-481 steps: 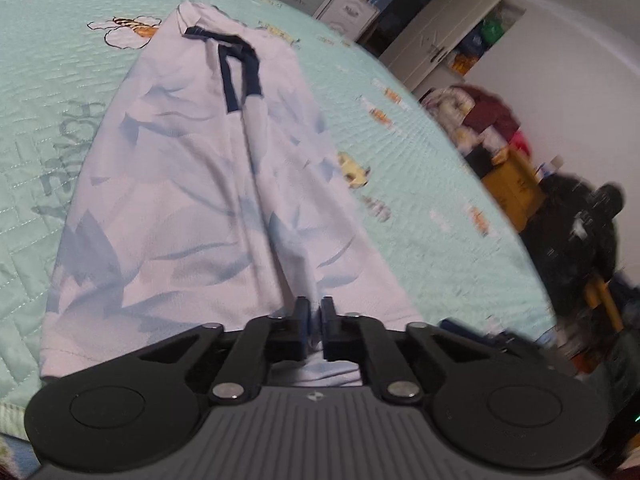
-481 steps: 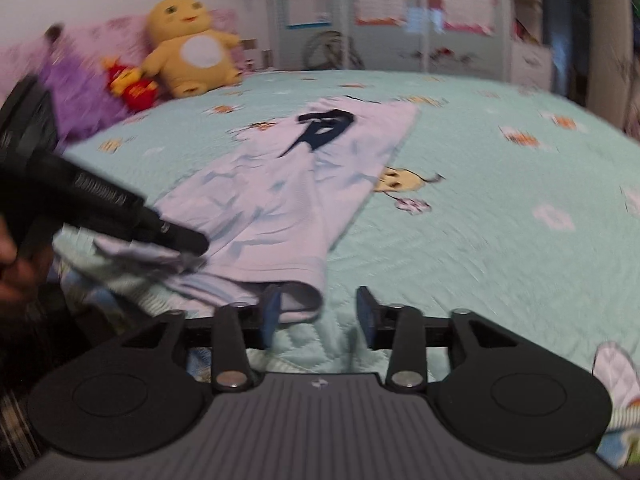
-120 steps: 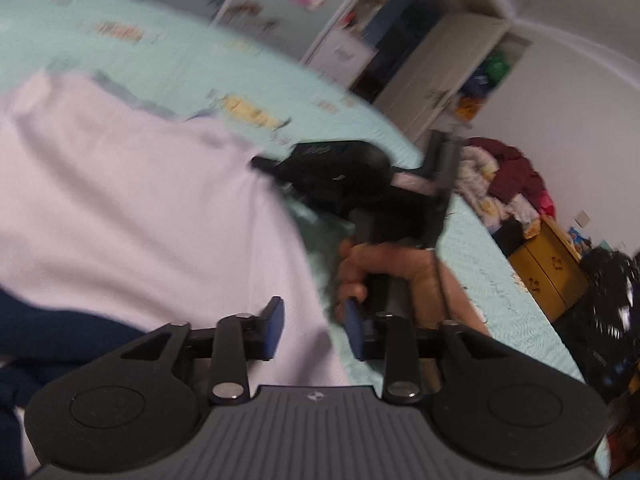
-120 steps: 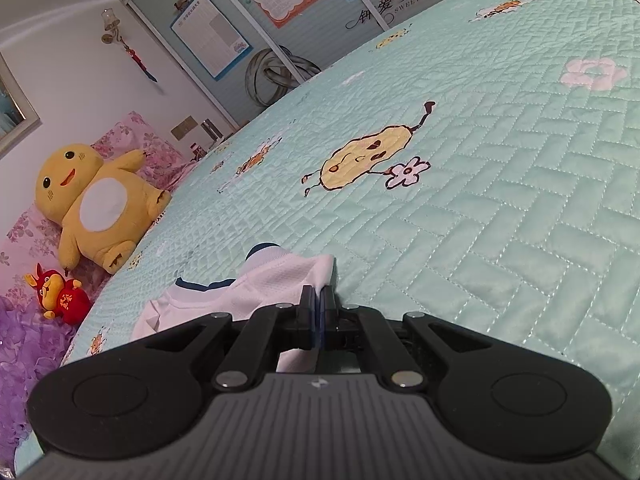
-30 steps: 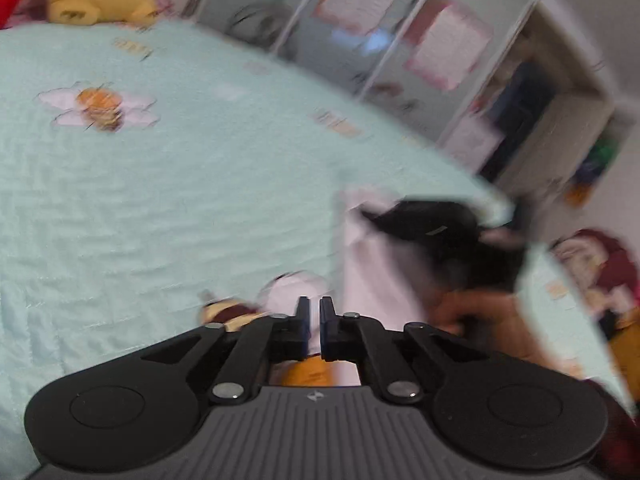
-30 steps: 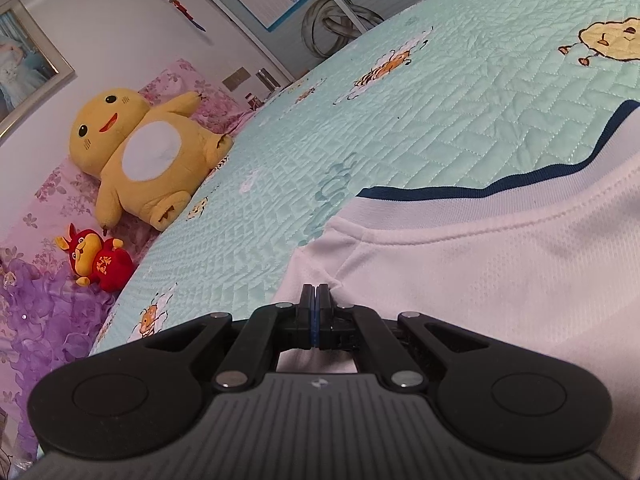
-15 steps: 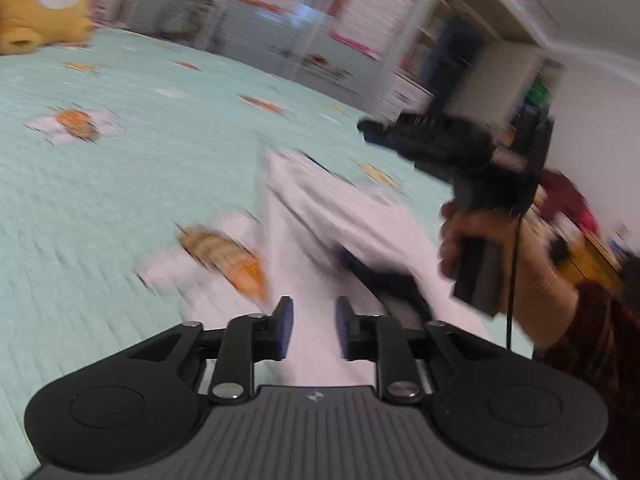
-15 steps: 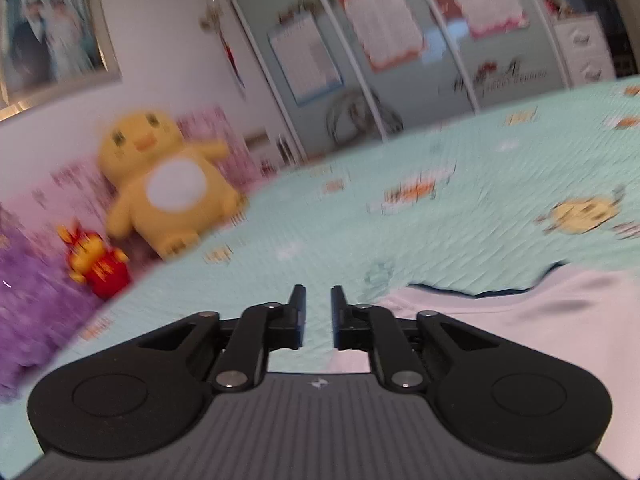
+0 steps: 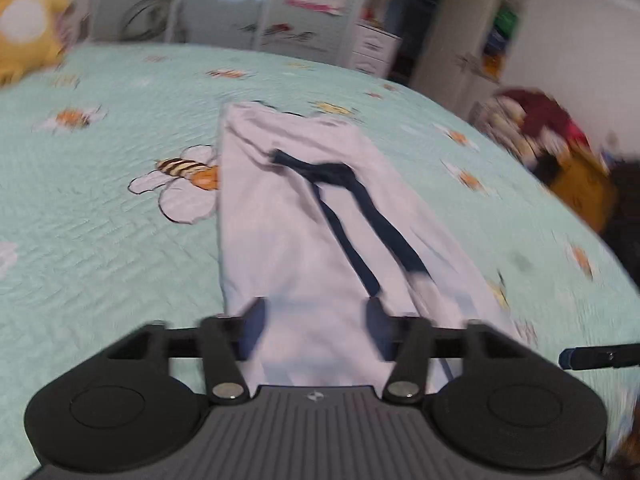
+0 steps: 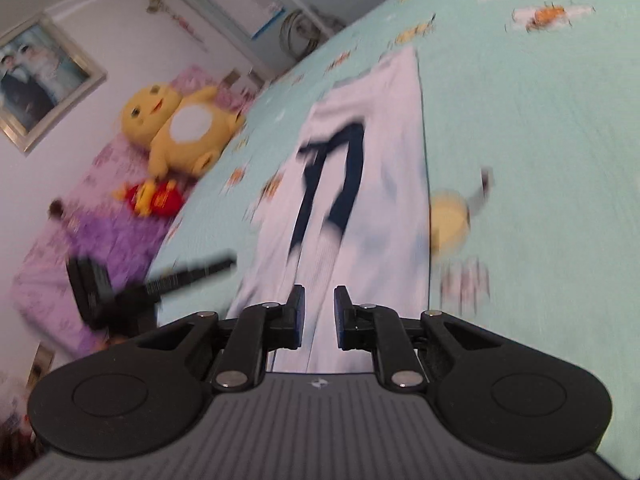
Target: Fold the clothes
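Note:
A white garment [image 9: 304,216] with navy trim [image 9: 360,216] lies flat as a long folded strip on the mint quilted bedspread [image 9: 100,240]. My left gripper [image 9: 316,328] hovers over its near end with jaws opening wide; the cloth lies below them and nothing is pinched. In the right wrist view the same garment [image 10: 380,200] stretches away from my right gripper [image 10: 320,316]. Its jaws are opening, a narrow gap apart, with nothing gripped. The left gripper [image 10: 120,292] appears blurred at the left of that view. The right gripper's tip [image 9: 600,354] pokes in at the left view's right edge.
A yellow plush toy [image 10: 180,128], a small red toy [image 10: 154,196] and purple pillows [image 10: 80,248] sit at the head of the bed. Beyond the bed's far side stand white cabinets [image 9: 460,60], a pile of clothes [image 9: 540,120] and a yellow cabinet [image 9: 580,196].
Both grippers went from shut on the garment's edge to open and pulled back from it. The garment now lies ahead of them as a long strip.

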Demonstrator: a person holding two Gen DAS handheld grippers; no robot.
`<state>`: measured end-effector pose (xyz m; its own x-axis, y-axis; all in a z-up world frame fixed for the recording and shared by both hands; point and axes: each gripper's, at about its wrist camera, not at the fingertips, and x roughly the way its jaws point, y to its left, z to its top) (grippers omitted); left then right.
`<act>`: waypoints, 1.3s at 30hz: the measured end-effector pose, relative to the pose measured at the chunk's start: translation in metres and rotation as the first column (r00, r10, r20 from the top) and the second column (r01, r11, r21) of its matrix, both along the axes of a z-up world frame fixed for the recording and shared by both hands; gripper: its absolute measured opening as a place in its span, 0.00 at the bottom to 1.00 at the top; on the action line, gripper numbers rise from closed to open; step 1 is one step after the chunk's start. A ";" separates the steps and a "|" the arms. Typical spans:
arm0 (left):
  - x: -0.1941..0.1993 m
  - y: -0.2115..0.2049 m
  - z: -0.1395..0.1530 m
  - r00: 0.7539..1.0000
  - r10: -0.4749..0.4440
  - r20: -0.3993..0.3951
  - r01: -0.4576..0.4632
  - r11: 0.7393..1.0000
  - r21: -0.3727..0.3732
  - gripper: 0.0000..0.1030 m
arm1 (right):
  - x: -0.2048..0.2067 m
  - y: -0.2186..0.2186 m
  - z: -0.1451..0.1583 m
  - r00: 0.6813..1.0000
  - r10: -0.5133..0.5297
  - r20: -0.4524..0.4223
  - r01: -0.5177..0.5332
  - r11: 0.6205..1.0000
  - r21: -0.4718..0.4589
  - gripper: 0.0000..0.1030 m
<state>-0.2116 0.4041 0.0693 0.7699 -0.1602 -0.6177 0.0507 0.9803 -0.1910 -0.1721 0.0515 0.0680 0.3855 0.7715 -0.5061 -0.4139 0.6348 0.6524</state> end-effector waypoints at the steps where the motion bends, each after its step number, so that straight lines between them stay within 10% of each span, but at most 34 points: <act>1: -0.007 -0.004 -0.005 1.000 -0.010 -0.019 0.010 1.000 0.009 0.60 | -0.014 0.001 0.000 1.000 0.022 0.012 -0.022 0.999 -0.031 0.16; 10: -0.042 0.017 -0.020 0.984 0.110 -0.139 -0.095 0.989 0.111 0.26 | -0.079 0.018 -0.020 0.996 0.078 0.031 -0.071 0.981 -0.181 0.16; 14: -0.068 0.006 -0.002 0.998 -0.027 -0.054 0.027 1.000 0.010 0.45 | -0.093 0.021 -0.020 0.996 0.075 0.053 -0.064 0.981 -0.185 0.16; 17: -0.078 -0.011 -0.029 0.990 -0.079 -0.119 0.093 0.989 0.113 0.52 | -0.098 0.021 -0.022 0.997 0.058 0.052 -0.047 0.981 -0.187 0.16; 22: -0.084 -0.007 -0.024 0.988 -0.007 -0.152 0.042 0.973 0.228 0.27 | -0.110 0.015 -0.019 0.997 0.036 0.067 -0.022 0.980 -0.199 0.16; 26: -0.096 -0.015 -0.001 0.991 -0.123 -0.044 0.128 0.984 0.123 0.35 | -0.116 0.013 -0.013 0.995 0.032 0.093 -0.012 0.979 -0.202 0.16; 30: -0.098 -0.025 -0.040 0.977 -0.150 -0.153 0.183 0.956 0.229 0.40 | -0.115 0.021 -0.011 0.992 0.045 0.119 -0.019 0.977 -0.213 0.16; 36: -0.110 0.005 -0.007 0.985 -0.109 -0.133 0.119 0.990 0.073 0.28 | -0.123 0.006 -0.013 0.998 0.031 0.061 -0.013 0.962 -0.272 0.16; 39: -0.117 -0.008 0.007 0.984 -0.173 -0.048 0.174 0.985 0.009 0.41 | -0.125 0.008 0.001 0.993 0.033 0.110 -0.008 0.974 -0.226 0.16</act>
